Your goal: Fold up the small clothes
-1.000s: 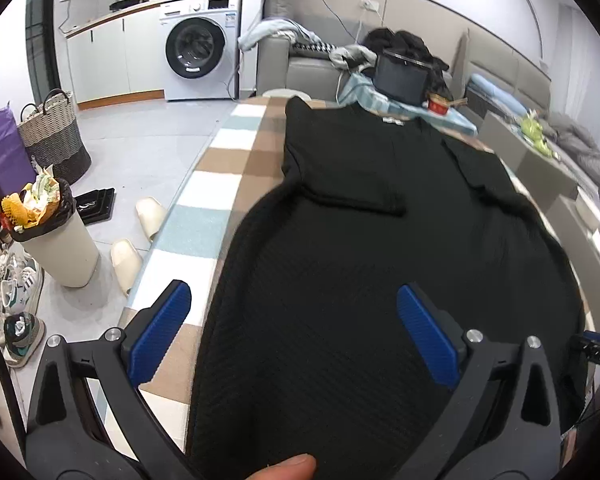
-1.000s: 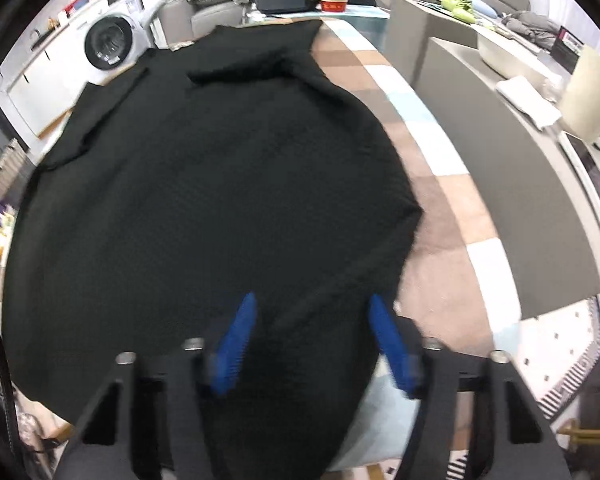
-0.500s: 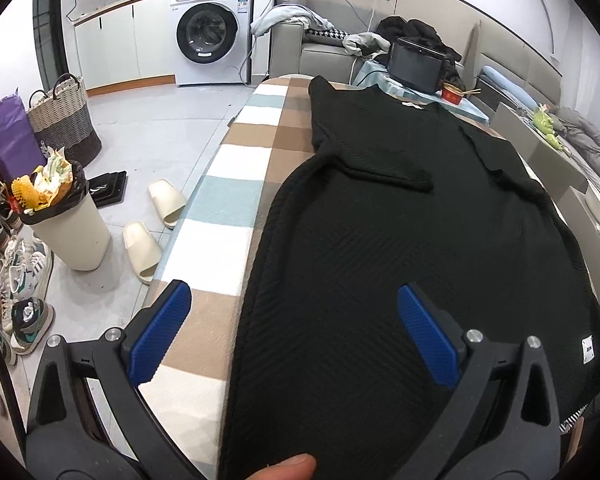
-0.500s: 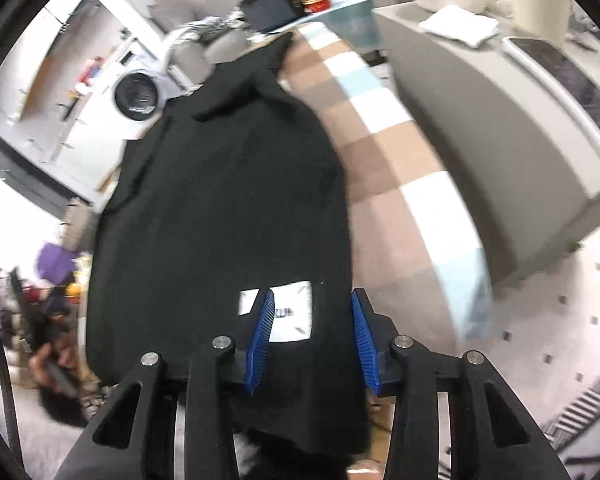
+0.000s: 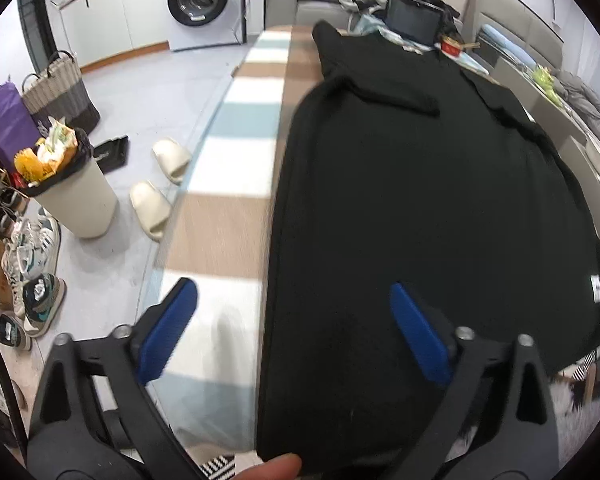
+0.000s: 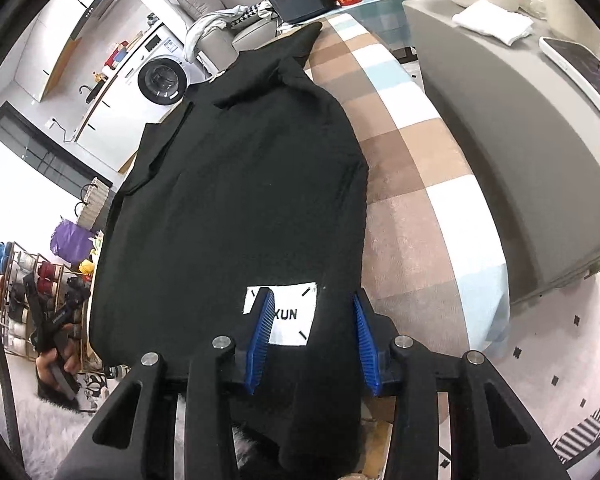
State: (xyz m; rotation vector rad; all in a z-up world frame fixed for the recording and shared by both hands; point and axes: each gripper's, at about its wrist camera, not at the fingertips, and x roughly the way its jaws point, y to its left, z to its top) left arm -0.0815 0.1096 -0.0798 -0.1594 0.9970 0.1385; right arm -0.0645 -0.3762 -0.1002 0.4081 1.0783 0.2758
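left wrist view: the left claw [image 5: 292, 332] has dropped toward the near end of the desk [image 5: 220, 232] and straddles the left hem of the black top [image 5: 420, 200]. its jaws are closing from their widest and do not yet press on the cloth. a second ago they stood fully wide over the middle.

right wrist view: the right claw [image 6: 312, 340] has swung to the near right corner and stands narrow over the hem by the white label [image 6: 288, 314]. whether it pinches cannot be told. both corners look ready for a lengthwise fold.
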